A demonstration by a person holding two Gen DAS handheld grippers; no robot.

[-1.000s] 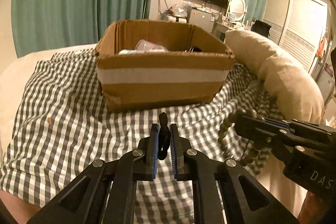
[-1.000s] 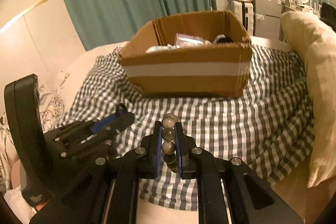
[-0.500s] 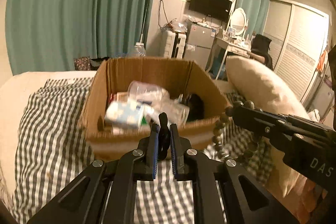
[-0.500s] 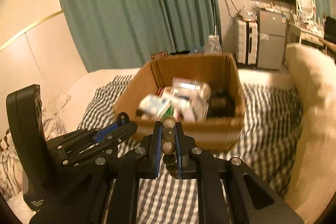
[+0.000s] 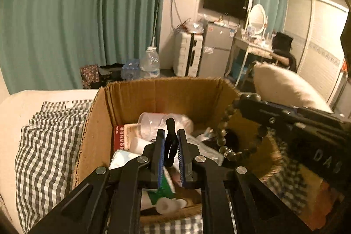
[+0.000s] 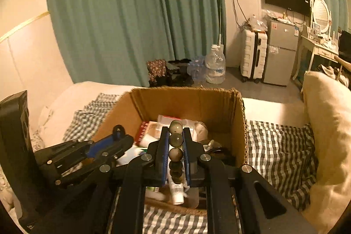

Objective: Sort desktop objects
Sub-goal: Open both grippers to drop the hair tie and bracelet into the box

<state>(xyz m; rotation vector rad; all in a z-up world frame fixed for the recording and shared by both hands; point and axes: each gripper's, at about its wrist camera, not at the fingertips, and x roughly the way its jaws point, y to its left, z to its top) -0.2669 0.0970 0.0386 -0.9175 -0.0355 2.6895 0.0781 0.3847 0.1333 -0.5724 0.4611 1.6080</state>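
Left tongs (image 5: 171,146) clenched on a small black clip (image 5: 170,142), centre frame, over the open cardboard box (image 5: 175,93). Right tongs (image 6: 175,146) clenched on a bead bracelet (image 6: 175,139); in the left view its loop hangs right of centre above the box. Box sits on the checked blanket (image 6: 280,146) and holds bottles and packets.
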